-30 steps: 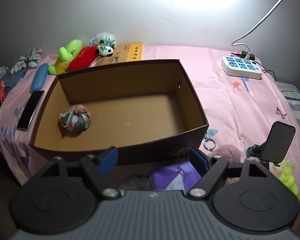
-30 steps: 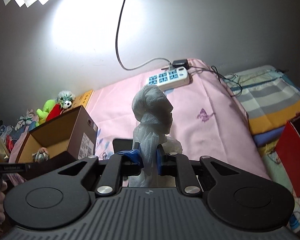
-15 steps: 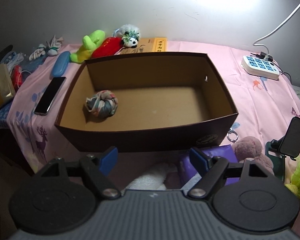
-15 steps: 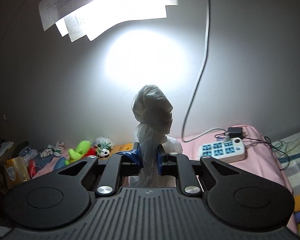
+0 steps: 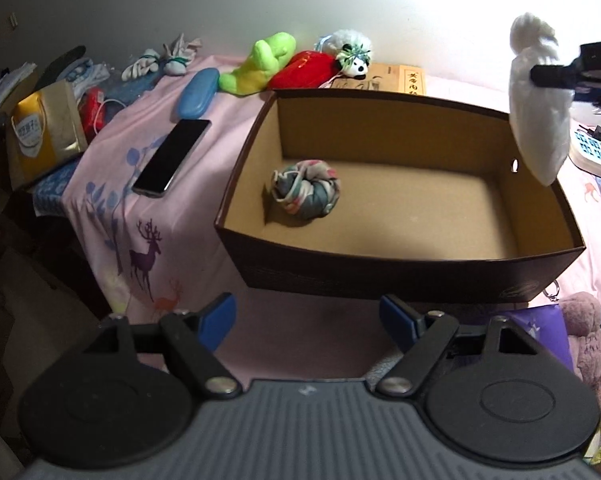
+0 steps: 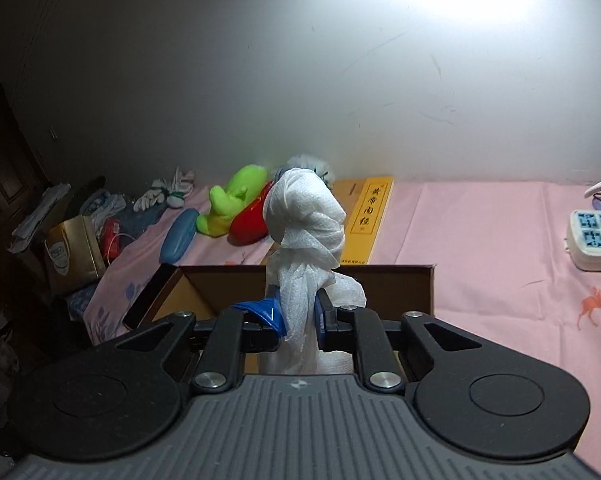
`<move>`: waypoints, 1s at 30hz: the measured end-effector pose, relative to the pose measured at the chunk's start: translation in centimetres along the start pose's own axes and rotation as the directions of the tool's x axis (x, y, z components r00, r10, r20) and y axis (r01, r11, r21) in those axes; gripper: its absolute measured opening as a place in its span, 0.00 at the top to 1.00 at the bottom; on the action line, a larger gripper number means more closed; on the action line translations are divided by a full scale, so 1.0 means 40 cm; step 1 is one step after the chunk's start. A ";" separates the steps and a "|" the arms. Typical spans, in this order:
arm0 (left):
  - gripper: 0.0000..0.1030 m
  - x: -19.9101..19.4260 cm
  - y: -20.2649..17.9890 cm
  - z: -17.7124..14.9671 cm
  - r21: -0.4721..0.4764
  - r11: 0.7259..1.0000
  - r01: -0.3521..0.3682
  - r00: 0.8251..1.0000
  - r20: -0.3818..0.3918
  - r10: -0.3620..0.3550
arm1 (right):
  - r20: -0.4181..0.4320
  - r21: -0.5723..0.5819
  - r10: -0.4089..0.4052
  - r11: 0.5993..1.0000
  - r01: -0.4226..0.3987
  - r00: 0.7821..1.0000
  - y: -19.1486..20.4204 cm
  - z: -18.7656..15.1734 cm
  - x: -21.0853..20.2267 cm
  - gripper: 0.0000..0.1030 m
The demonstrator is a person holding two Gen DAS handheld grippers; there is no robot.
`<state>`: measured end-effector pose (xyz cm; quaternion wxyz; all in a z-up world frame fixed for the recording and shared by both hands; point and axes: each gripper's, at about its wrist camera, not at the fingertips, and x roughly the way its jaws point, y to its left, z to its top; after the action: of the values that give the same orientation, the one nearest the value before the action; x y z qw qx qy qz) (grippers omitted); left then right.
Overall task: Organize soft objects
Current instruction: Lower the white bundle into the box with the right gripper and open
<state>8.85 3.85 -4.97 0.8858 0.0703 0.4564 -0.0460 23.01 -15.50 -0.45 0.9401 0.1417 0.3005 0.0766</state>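
Note:
A brown cardboard box (image 5: 400, 280) stands open on the pink bedsheet, with a knotted grey patterned cloth (image 5: 305, 188) inside at its left. My right gripper (image 6: 300, 314) is shut on a knotted white cloth (image 6: 306, 216) and holds it above the box's right end; the cloth also shows in the left wrist view (image 5: 538, 104). The box's far wall shows in the right wrist view (image 6: 396, 284). My left gripper (image 5: 307, 316) is open and empty, just in front of the box's near wall.
Behind the box lie a green plush (image 5: 262, 64), a red plush (image 5: 306, 70), a panda toy (image 5: 352, 54) and a yellow book (image 5: 398, 80). A phone (image 5: 172, 156) and blue case (image 5: 194, 94) lie left. A power strip (image 6: 596, 240) sits right. A pink plush (image 5: 588, 344) is front right.
My right gripper has swung left with the white cloth and now hangs it over the box's right end. My left gripper has shifted left; the box now sits further right in its view.

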 end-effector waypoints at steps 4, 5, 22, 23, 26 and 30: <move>0.21 0.024 0.043 -0.004 -0.017 1.000 -0.014 1.000 -0.025 0.014 | -0.155 0.039 -0.010 0.999 0.016 0.988 0.052 -0.014 0.132 1.00; 0.21 0.032 0.056 -0.006 -0.024 1.000 -0.020 0.999 -0.033 0.019 | -0.186 0.056 -0.007 0.998 0.018 0.983 0.059 -0.017 0.158 1.00; 0.21 0.083 0.144 -0.009 -0.079 0.997 -0.019 0.996 -0.091 0.012 | -0.325 0.134 -0.126 0.975 0.177 0.937 0.062 -0.034 0.285 0.94; 0.21 0.084 0.141 -0.007 -0.076 0.997 -0.014 0.996 -0.092 0.007 | -0.315 0.148 -0.116 0.974 0.169 0.942 0.059 -0.032 0.273 0.94; 0.21 0.083 0.128 -0.006 -0.061 0.998 -0.004 0.996 -0.091 -0.001 | -0.268 0.151 -0.101 0.978 0.146 0.958 0.063 -0.018 0.240 0.94; 0.21 0.079 0.118 -0.004 -0.052 0.999 -0.003 0.996 -0.087 -0.002 | -0.228 0.141 -0.066 0.985 0.100 0.971 0.070 -0.013 0.174 0.94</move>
<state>11.24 8.46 -7.24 0.8667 0.0493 0.4954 -0.0307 28.17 -11.15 -3.75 0.8895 0.1904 0.4143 0.0295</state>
